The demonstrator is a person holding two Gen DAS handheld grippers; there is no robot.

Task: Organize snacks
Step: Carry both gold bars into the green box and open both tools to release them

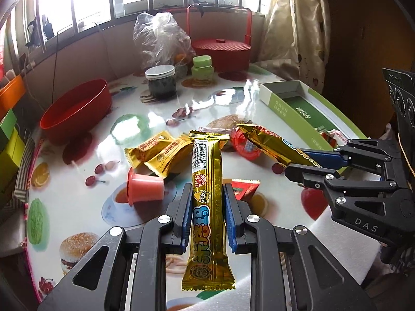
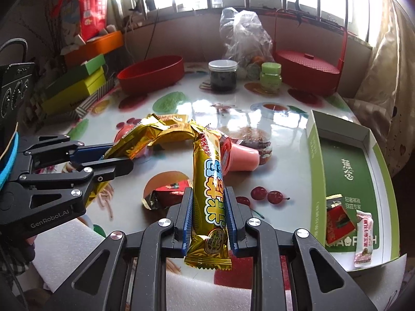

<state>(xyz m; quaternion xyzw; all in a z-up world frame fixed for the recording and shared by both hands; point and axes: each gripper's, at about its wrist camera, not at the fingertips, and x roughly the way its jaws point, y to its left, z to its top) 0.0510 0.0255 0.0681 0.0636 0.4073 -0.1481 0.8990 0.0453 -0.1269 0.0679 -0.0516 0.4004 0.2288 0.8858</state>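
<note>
My left gripper [image 1: 206, 194] is shut on a long gold snack bar [image 1: 207, 207] held above the table. My right gripper [image 2: 208, 199] is shut on a second gold snack bar [image 2: 208, 191]; it also shows in the left wrist view [image 1: 269, 142], gripped by the right gripper [image 1: 308, 164]. The left gripper shows in the right wrist view [image 2: 114, 159] with its bar [image 2: 145, 134]. On the table lie gold candy packets [image 1: 158, 150], a pink jelly cup [image 1: 145, 188], a red jelly cup [image 1: 243, 145] and a red sachet [image 1: 245, 188]. A green and white open box [image 2: 345, 165] holds a red sachet [image 2: 337, 223] and a pink packet [image 2: 364, 238].
A red bowl [image 1: 75, 108], a dark jar [image 1: 160, 81], a green jar [image 1: 202, 69], a plastic bag [image 1: 160, 39] and a red lidded basket [image 1: 220, 51] stand at the back. Stacked coloured boxes [image 2: 77, 85] sit at the left edge.
</note>
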